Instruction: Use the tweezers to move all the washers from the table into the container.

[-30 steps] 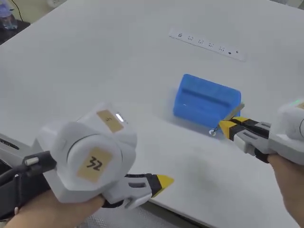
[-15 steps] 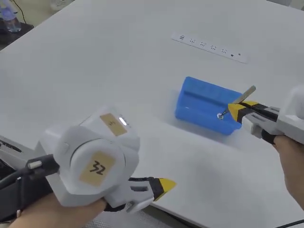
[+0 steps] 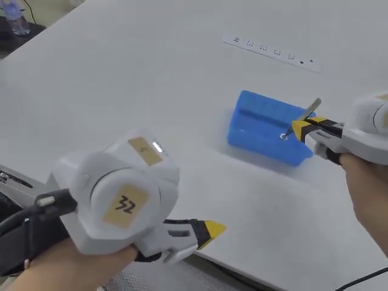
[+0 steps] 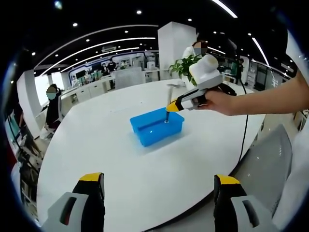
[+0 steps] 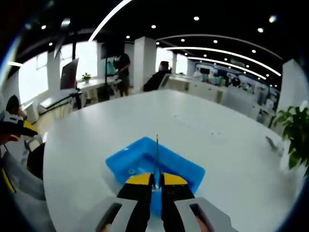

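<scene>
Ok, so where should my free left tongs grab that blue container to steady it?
Probably the short end wall of the blue container nearest the left tongs, pinched from above over the rim. It is an open tray with thin upright walls, and the right tongs hold the tweezers toward the other end.

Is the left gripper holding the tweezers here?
No, the left gripper stands open and empty; the right gripper holds the tweezers over the blue container.

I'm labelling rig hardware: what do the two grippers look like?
The left gripper and right gripper both have rounded white-grey bodies and black jaws with yellow tips. The left carries tan stickers, one reading 32, a small white light and a black cable.
</scene>
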The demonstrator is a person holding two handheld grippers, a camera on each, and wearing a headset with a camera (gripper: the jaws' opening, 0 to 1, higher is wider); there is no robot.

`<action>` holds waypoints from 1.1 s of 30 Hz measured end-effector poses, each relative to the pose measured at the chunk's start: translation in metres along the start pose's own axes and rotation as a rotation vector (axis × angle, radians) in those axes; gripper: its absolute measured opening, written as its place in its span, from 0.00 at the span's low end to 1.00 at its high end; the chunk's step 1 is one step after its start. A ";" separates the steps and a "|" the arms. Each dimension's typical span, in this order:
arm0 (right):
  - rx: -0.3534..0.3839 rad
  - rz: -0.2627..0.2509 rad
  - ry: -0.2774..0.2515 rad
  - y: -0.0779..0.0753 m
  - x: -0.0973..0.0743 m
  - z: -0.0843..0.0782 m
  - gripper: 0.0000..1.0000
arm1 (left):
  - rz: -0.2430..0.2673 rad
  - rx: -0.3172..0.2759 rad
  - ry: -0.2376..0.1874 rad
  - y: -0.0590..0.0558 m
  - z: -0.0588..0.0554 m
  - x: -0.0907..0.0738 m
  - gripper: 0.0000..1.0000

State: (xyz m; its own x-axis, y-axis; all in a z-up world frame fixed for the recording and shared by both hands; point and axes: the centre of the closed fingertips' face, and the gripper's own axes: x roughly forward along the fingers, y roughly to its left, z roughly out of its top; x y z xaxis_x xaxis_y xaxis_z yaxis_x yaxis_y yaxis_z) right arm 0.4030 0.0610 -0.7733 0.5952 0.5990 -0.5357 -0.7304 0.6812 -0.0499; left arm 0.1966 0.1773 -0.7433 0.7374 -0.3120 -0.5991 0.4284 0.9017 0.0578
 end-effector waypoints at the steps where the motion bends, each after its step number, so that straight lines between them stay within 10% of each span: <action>1: 0.000 0.000 0.002 0.000 0.001 -0.001 0.03 | 0.000 0.001 0.000 0.000 0.000 0.000 0.96; 33: -0.008 -0.011 0.074 -0.007 0.028 -0.028 0.03 | 0.001 -0.002 0.006 0.002 0.006 0.004 0.96</action>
State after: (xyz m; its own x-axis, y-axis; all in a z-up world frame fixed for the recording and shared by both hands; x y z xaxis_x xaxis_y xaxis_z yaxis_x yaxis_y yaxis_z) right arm 0.4151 0.0612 -0.8109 0.5770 0.5589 -0.5955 -0.7269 0.6839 -0.0625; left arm 0.2033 0.1762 -0.7408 0.7348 -0.3090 -0.6038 0.4265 0.9027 0.0572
